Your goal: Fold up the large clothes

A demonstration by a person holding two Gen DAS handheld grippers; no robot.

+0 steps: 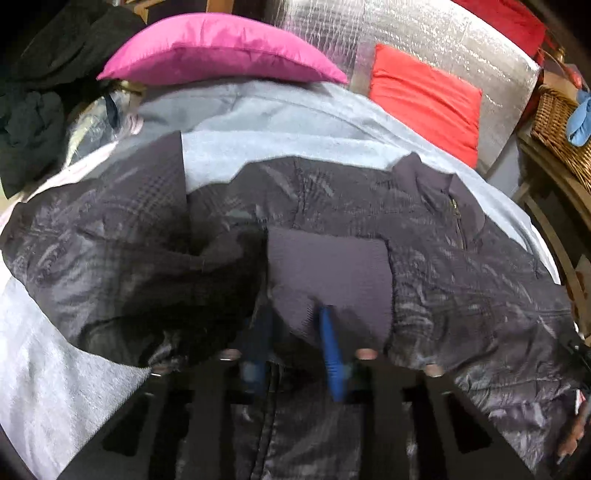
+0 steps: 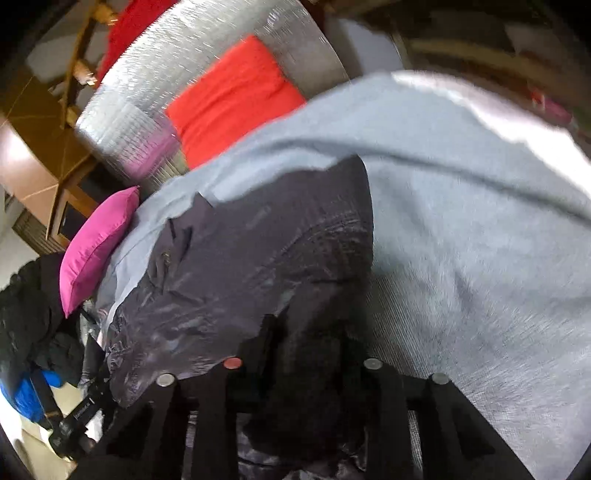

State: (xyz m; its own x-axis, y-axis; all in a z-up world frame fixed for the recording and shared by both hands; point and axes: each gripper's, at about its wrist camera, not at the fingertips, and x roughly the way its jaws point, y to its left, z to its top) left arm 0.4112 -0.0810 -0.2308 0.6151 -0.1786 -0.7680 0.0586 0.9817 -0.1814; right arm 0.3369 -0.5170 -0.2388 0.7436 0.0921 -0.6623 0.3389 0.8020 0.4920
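A large dark shiny jacket (image 1: pixel 332 206) lies spread on a light grey blanket (image 1: pixel 280 147), collar and zip at the right. My left gripper (image 1: pixel 295 332) is shut on the jacket's matte dark cuff (image 1: pixel 332 266); one blue finger (image 1: pixel 330 343) shows, the other is mostly under cloth. In the right wrist view the jacket (image 2: pixel 258 258) hangs bunched in front of my right gripper (image 2: pixel 303 354), which is shut on a dark fold of it; its fingers are hidden by cloth.
A pink pillow (image 1: pixel 221 48) and a red cushion (image 1: pixel 424 96) lie at the far end, on silver foil padding (image 1: pixel 424 33). Dark clothes (image 1: pixel 33 110) are piled at the left. A wicker basket (image 1: pixel 561 125) stands at the right.
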